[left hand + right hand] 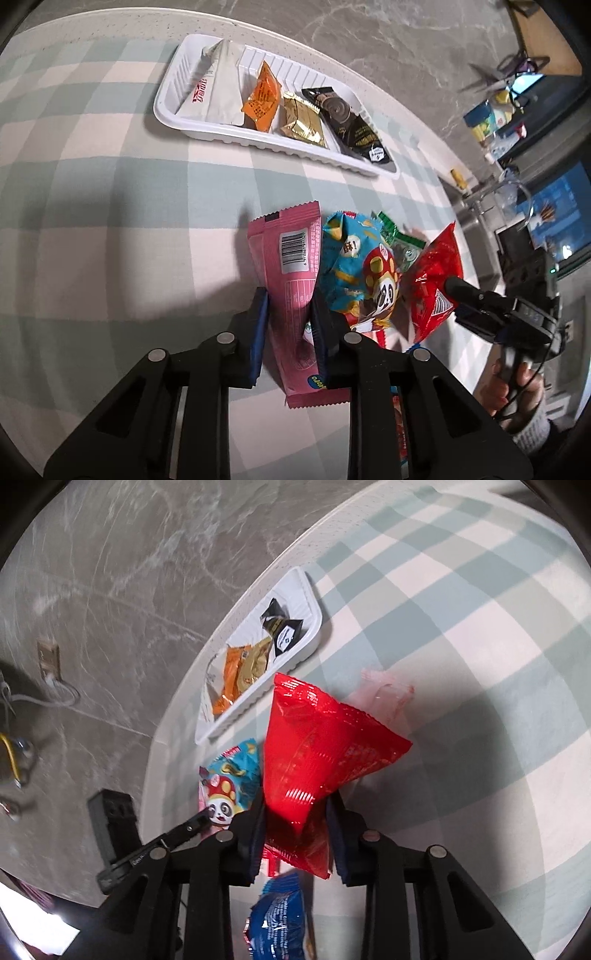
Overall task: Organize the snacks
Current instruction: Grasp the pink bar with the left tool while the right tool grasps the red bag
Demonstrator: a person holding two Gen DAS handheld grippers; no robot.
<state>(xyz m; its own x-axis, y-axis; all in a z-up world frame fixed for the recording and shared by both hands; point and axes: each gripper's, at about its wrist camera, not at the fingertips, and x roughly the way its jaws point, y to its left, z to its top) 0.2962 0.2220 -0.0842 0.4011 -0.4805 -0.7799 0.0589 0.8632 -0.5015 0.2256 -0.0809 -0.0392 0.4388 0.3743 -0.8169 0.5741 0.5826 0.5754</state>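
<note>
Snacks [354, 266] on checked tablecloth [110, 184], grey marble floor [369, 37]; left hand-held gripper [291, 325] clamps pink packet [291, 258], right hand-held gripper [295, 823] red packet [314, 746].

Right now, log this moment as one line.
left gripper: shut on pink packet | right gripper: shut on red packet

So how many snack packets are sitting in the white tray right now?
4, side by side in the white tray: a white packet at the left end, then an orange packet, a gold packet and a black packet. More may be hidden underneath.

Checked tablecloth [110, 166]: white tray [173, 110], snack packets [354, 266].
</note>
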